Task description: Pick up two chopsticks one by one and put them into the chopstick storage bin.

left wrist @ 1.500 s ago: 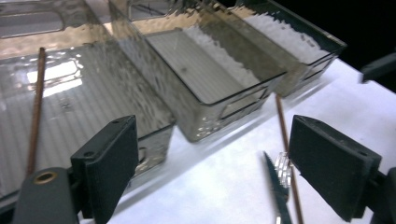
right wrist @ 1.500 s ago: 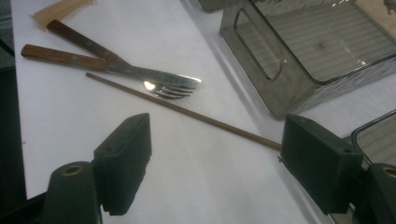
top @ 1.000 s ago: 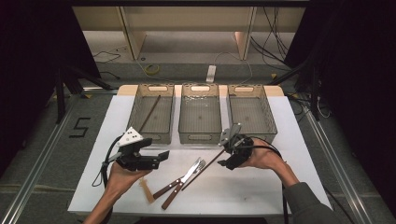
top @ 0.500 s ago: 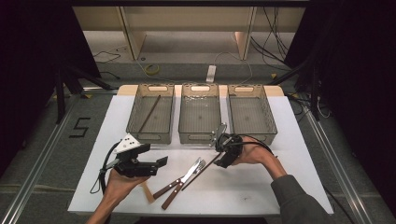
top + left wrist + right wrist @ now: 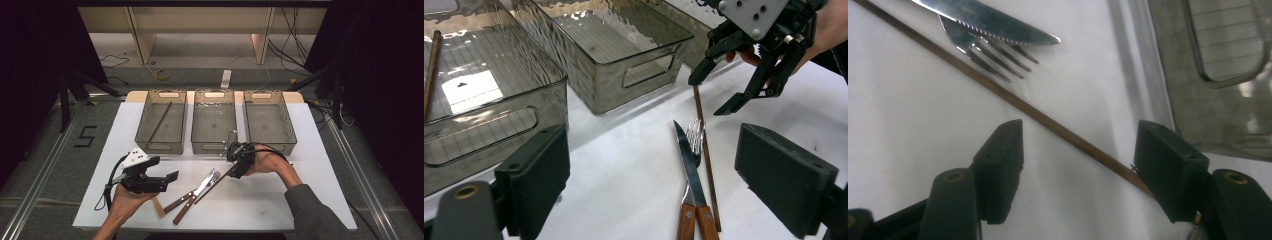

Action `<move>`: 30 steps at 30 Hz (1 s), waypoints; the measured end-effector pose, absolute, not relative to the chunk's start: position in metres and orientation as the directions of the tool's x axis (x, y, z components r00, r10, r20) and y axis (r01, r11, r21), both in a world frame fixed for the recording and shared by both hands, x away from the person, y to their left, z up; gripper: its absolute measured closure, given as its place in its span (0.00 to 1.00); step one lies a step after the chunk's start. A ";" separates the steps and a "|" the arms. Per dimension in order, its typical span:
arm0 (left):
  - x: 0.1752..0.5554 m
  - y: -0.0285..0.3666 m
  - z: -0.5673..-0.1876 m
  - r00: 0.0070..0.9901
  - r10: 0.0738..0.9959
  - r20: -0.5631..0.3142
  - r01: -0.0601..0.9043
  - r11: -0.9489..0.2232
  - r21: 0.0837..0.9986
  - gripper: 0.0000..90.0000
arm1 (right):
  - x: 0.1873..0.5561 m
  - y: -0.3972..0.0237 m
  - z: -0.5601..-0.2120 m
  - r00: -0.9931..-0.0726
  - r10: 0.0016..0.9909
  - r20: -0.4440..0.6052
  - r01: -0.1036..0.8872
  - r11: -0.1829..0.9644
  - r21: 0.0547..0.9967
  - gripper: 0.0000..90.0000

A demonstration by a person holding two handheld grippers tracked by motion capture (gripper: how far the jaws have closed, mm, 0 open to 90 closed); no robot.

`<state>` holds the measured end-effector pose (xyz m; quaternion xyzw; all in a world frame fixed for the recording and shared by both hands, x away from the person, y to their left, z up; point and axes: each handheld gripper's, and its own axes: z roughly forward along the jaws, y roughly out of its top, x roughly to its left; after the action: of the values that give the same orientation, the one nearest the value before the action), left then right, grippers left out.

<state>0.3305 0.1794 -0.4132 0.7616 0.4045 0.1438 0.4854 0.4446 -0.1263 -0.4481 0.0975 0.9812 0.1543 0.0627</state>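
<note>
A thin brown chopstick [image 5: 212,187] lies slanted on the white table [image 5: 310,200], beside a wooden-handled knife [image 5: 192,194] and fork [image 5: 214,176]. My right gripper [image 5: 234,172] hangs low over the chopstick's far end. Its jaws straddle the chopstick [image 5: 1013,102] without pressing on it and have just been closing. The knife [image 5: 998,22] and fork [image 5: 993,57] lie just beyond. My left gripper [image 5: 169,181] is open at the front left with nothing between its jaws, facing the cutlery. From the left gripper [image 5: 659,170] I see the right gripper [image 5: 710,95] above the chopstick [image 5: 706,155].
Three clear grey bins stand in a row at the back: left [image 5: 150,145], middle [image 5: 214,146], right [image 5: 280,145]. A second chopstick [image 5: 160,122] lies in the left bin. A small tan piece [image 5: 159,207] lies by my left hand.
My right gripper has come left and down onto the chopstick's far end, with its jaws a little narrower. The left gripper has barely shifted.
</note>
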 end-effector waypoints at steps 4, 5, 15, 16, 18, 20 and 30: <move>0.331 0.180 -0.413 0.631 0.756 -0.174 0.477 -0.202 0.855 0.16 | 0.446 -0.124 -0.454 -0.978 0.188 -0.088 0.154 0.942 0.299 0.44; 0.331 0.179 -0.414 0.632 0.755 -0.176 0.478 -0.201 0.855 0.16 | 0.446 -0.123 -0.454 -0.979 0.187 -0.080 0.157 0.945 0.286 0.44; 0.332 0.178 -0.416 0.636 0.752 -0.173 0.483 -0.214 0.849 0.15 | 0.449 -0.116 -0.461 -0.984 0.172 -0.048 0.154 0.952 0.264 0.49; 0.332 0.178 -0.416 0.636 0.752 -0.173 0.483 -0.214 0.849 0.16 | 0.448 -0.115 -0.460 -0.983 0.176 -0.042 0.160 0.953 0.259 0.50; 0.332 0.177 -0.416 0.637 0.752 -0.173 0.482 -0.213 0.850 0.16 | 0.448 -0.115 -0.460 -0.984 0.177 -0.036 0.162 0.953 0.254 0.51; 0.332 0.177 -0.416 0.640 0.750 -0.170 0.483 -0.220 0.848 0.16 | 0.449 -0.115 -0.459 -0.986 0.166 -0.033 0.153 0.958 0.241 0.52; 0.331 0.175 -0.417 0.649 0.742 -0.169 0.486 -0.232 0.843 0.16 | 0.444 -0.115 -0.458 -0.991 0.135 -0.020 0.129 0.972 0.195 0.62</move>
<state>0.3314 0.1746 -0.4169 0.7732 0.3969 0.1348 0.4758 0.4440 -0.1152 -0.4578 0.0666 0.9929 0.0973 0.0168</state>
